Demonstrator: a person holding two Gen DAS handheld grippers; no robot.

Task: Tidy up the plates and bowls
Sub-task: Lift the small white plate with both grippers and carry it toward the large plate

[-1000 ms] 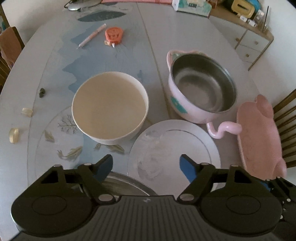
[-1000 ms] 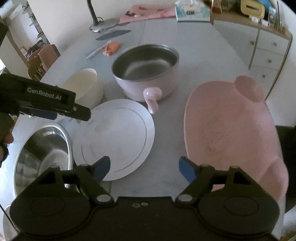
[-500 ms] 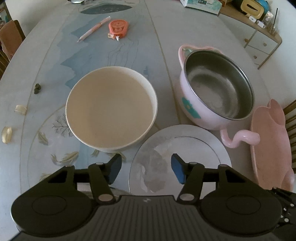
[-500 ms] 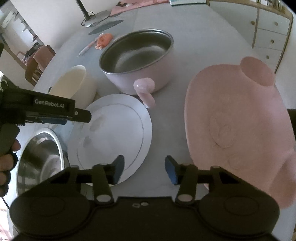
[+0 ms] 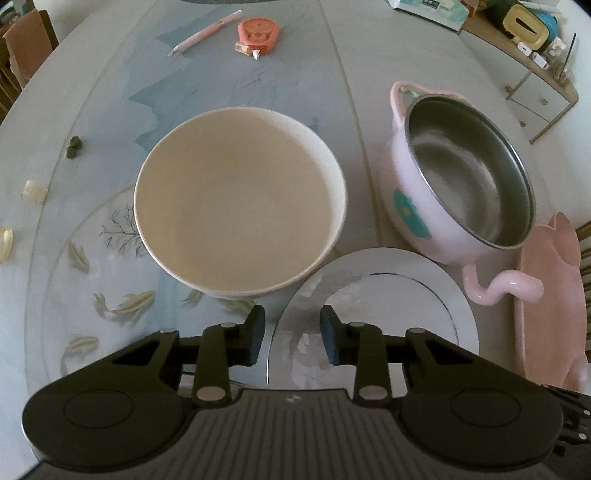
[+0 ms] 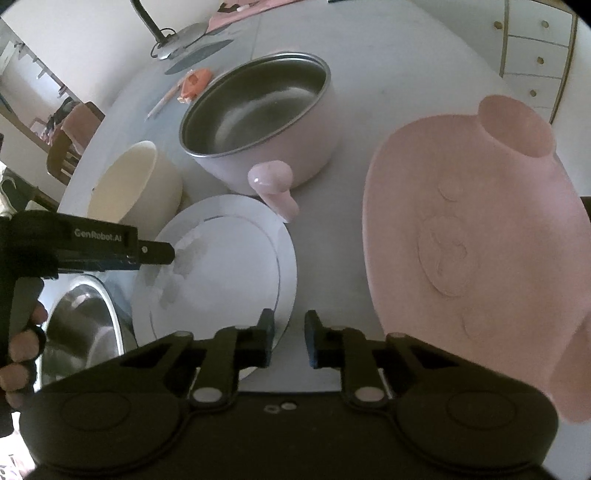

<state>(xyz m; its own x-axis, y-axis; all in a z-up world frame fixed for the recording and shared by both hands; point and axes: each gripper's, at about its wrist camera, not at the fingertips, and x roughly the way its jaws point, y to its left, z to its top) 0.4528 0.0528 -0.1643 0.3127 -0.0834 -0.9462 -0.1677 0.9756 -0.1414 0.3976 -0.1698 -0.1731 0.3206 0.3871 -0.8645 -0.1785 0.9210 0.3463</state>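
A white plate lies flat on the table between a cream bowl and a pink pig-shaped plate. My left gripper hangs over the plate's left rim. Its jaws are closing, with the rim between them and a gap still showing. In the right wrist view my right gripper straddles the white plate's right edge. Those jaws are closing too, almost together, with bare table in the gap. The left gripper shows from the side over the plate. A steel bowl sits under it.
A pink pot with a steel inside stands behind the plate, its curled handle reaching toward the pig plate. A pen and an orange tape dispenser lie at the far side. A drawer cabinet stands beyond the table.
Both grippers have sunk closer to the white plate and their jaws have narrowed a lot. The plate's rim now lies between each pair of fingers.
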